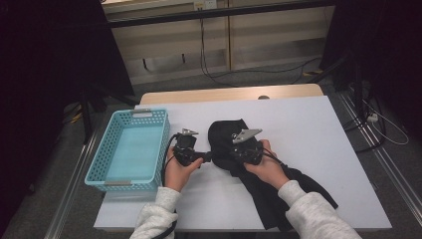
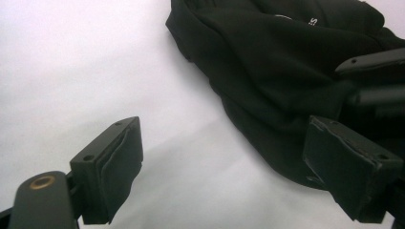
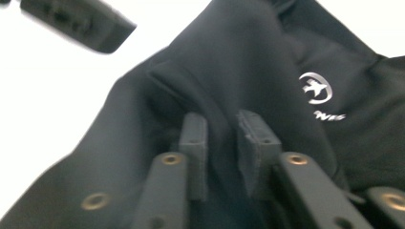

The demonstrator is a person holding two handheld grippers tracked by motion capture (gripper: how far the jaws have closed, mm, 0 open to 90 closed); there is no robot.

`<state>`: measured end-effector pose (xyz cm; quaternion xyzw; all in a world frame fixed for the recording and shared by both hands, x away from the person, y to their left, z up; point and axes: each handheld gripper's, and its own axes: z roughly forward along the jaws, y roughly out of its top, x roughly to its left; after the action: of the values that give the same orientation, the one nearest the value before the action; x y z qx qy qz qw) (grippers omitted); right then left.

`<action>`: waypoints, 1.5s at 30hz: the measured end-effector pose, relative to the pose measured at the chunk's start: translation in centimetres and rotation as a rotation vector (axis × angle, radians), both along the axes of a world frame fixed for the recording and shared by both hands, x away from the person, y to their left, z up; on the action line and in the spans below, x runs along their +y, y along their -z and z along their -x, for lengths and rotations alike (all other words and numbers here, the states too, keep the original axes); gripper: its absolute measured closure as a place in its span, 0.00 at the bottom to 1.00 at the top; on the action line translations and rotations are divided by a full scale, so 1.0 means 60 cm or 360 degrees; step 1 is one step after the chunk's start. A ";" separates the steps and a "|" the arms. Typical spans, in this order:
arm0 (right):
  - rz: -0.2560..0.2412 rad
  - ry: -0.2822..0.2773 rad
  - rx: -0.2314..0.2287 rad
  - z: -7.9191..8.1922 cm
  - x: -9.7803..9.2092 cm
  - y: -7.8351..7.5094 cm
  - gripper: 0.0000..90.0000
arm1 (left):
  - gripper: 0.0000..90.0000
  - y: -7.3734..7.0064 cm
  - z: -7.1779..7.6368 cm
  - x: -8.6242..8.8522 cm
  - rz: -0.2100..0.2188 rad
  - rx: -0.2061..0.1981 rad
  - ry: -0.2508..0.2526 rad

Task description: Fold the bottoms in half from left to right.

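- Black garment point(image 1: 234, 144) lies on the white table point(image 1: 308, 149), middle to near right; one bunched end sits at the centre, the rest trails toward the near right edge under the person's right forearm.
- Right claw point(image 3: 223, 143) is pressed into the bunched end. Jaws stand narrowly apart with a ridge of the cloth pinched between the pads; judged a hold on a fold, not a deep one.
- Left claw point(image 2: 229, 167) is spread wide and holds nothing. It sits low over the table just left of the garment; its right pad is at the cloth's edge, and I cannot tell if it touches.
- Step in hand (judgement): gathering or folding the garment, the right side anchoring while the left side comes in for a second hold.
- Next move (judgement): left claw must slide onto the garment's left edge and close on a fold before any lift; a thin pinch on the right may slip.
- Turquoise basket point(image 1: 112, 177) stands at the left of the table, near the left claw, with nothing in it; likely destination.
- Writing: white ring logo point(image 3: 315, 87) with a bird-like figure inside, on the cloth. Lettering below it is blurred; not readable.
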<state>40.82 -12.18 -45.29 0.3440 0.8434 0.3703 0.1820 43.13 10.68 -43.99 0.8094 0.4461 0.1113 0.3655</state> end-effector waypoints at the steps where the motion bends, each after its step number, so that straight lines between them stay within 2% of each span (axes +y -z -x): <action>1: -0.0041 0.0009 0.0007 -0.002 -0.004 -0.005 0.93 | 0.15 0.000 0.000 0.000 0.0001 0.0000 0.0000; 4: -0.0178 0.0066 0.0017 -0.010 -0.023 -0.022 0.95 | 0.15 0.002 -0.002 0.002 -0.0005 0.0006 0.0003; 6: -0.0201 0.0108 -0.0009 -0.017 -0.036 -0.033 0.96 | 0.15 0.004 -0.002 0.003 0.0000 0.0009 -0.0006; 8: -0.0253 0.0142 0.0005 -0.026 -0.047 -0.040 0.96 | 0.15 0.004 -0.003 0.004 0.0003 0.0010 -0.0010; 12: -0.0300 0.0269 -0.0010 -0.057 -0.073 -0.048 0.96 | 0.16 0.003 -0.003 0.002 -0.0009 0.0003 0.0006; 14: -0.0271 0.0342 -0.0041 -0.072 -0.083 -0.049 0.96 | 0.16 0.004 -0.003 0.000 -0.0016 0.0007 0.0021; 15: -0.0298 0.0377 -0.0038 -0.080 -0.090 -0.048 0.95 | 0.16 0.006 -0.004 -0.002 -0.0009 -0.0002 0.0012; 16: -0.0344 0.0394 -0.0028 -0.087 -0.095 -0.045 0.90 | 0.16 0.007 -0.004 -0.002 -0.0013 0.0006 0.0018; 17: -0.0339 0.0427 -0.0014 -0.092 -0.098 -0.040 0.83 | 0.16 0.008 -0.005 -0.003 -0.0024 0.0008 0.0023; 18: -0.0292 0.0461 -0.0006 -0.093 -0.099 -0.037 0.78 | 0.16 0.011 -0.006 -0.005 -0.0016 0.0009 0.0018; 19: -0.0279 0.0467 -0.0001 -0.091 -0.100 -0.035 0.71 | 0.16 0.011 -0.008 -0.006 -0.0022 0.0019 0.0030; 20: -0.0276 0.0486 0.0001 -0.089 -0.101 -0.034 0.64 | 0.16 0.013 -0.009 -0.008 -0.0013 0.0014 0.0017; 21: -0.0269 0.0514 -0.0004 -0.085 -0.103 -0.035 0.63 | 0.16 0.014 -0.011 -0.009 -0.0024 0.0008 0.0020; 23: -0.0264 0.0452 0.0006 -0.077 -0.107 -0.037 0.62 | 0.17 0.016 -0.016 -0.011 -0.0028 0.0006 0.0019; 25: -0.0236 0.0439 -0.0008 -0.063 -0.109 -0.043 0.58 | 0.20 0.021 -0.022 -0.015 -0.0010 0.0012 0.0006; 27: -0.0257 0.0408 -0.0005 -0.047 -0.113 -0.050 0.55 | 0.22 0.025 -0.027 -0.021 -0.0024 0.0028 0.0011; 29: -0.0230 0.0387 -0.0007 -0.031 -0.117 -0.053 0.52 | 0.25 0.028 -0.032 -0.027 -0.0007 0.0045 0.0017; 31: -0.0249 0.0359 -0.0016 -0.009 -0.126 -0.055 0.50 | 0.27 0.028 -0.037 -0.033 -0.0006 0.0041 0.0002; 33: -0.0235 0.0353 -0.0005 0.008 -0.133 -0.053 0.48 | 0.32 0.028 -0.041 -0.039 0.0017 0.0052 -0.0008; 34: -0.0224 0.0348 -0.0014 0.021 -0.139 -0.050 0.48 | 0.39 0.028 -0.042 -0.043 0.0017 0.0056 0.0003; 36: -0.0209 0.0347 -0.0010 0.039 -0.150 -0.044 0.48 | 0.45 0.026 -0.043 -0.052 0.0007 0.0061 0.0023; 37: -0.0221 0.0349 -0.0012 0.045 -0.156 -0.043 0.48 | 0.52 0.025 -0.043 -0.057 0.0024 0.0092 0.0038; 39: -0.0258 0.0363 0.0001 0.059 -0.170 -0.040 0.47 | 0.61 0.024 -0.046 -0.063 0.0013 0.0107 0.0020; 42: -0.0274 0.0382 0.0009 0.077 -0.191 -0.037 0.46 | 0.85 0.021 -0.053 -0.063 0.0045 0.0171 0.0012; 43: -0.0277 0.0389 0.0009 0.082 -0.196 -0.037 0.45 | 0.90 0.021 -0.055 -0.062 0.0061 0.0186 0.0019; 45: -0.0271 0.0398 0.0005 0.091 -0.206 -0.036 0.43 | 0.93 0.018 -0.059 -0.059 0.0077 0.0205 0.0011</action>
<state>35.37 -24.56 -43.16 0.4613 0.7598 0.4144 0.1955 46.69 7.17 -45.05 0.8073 0.4684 0.0468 0.3559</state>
